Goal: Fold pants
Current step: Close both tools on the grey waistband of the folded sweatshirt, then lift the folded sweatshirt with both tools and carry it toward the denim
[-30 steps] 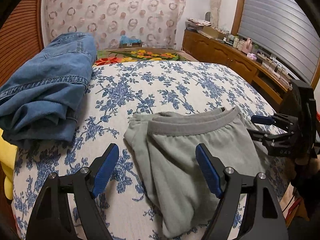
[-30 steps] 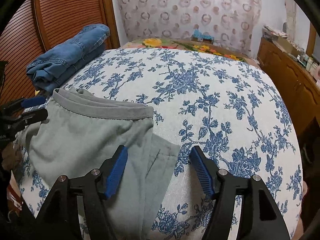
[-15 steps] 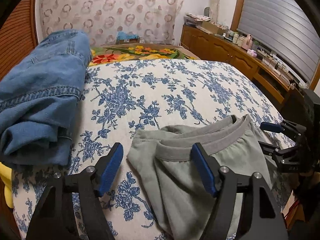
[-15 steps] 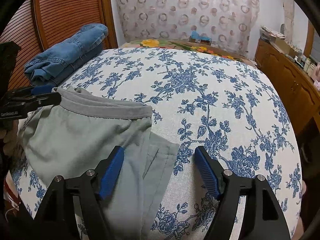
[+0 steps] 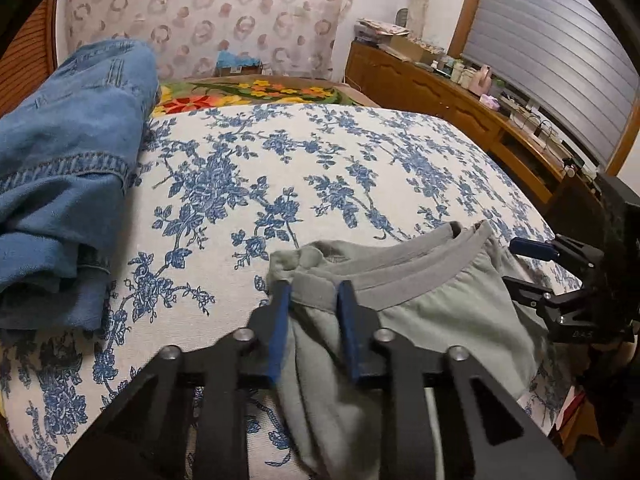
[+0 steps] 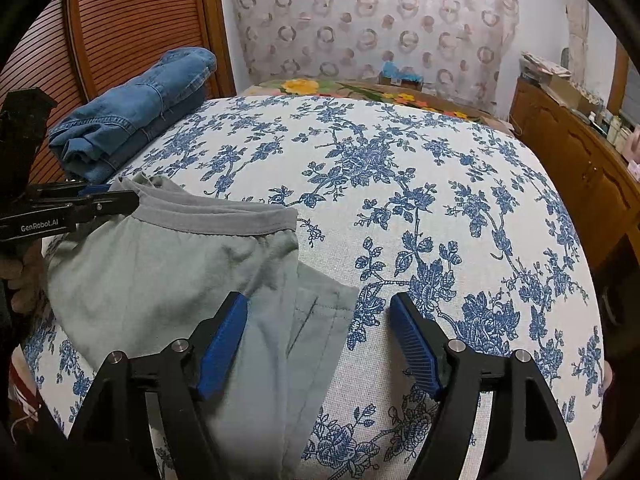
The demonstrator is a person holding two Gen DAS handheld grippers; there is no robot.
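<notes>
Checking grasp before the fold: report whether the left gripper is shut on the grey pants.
Shut on them. The left gripper has its blue fingers pinched on the waistband corner of the grey pants.

My left tongs [image 5: 311,294] cover the corner of the grey pants [image 5: 440,312] they pinch, so I can't see how many layers of the waistband [image 6: 216,216] sit between the pads. The pant legs run off the bottom edge of both views, behind my own black frames. My right tongs [image 6: 318,334] hide the cloth directly under them. In the left view my right tongs [image 5: 532,268] sit at the frame's edge, their body cut off. The folded jeans [image 5: 68,168] are cropped at the left edge. Small items on the wooden dresser [image 5: 460,92] are too tiny and blurred to name
</notes>
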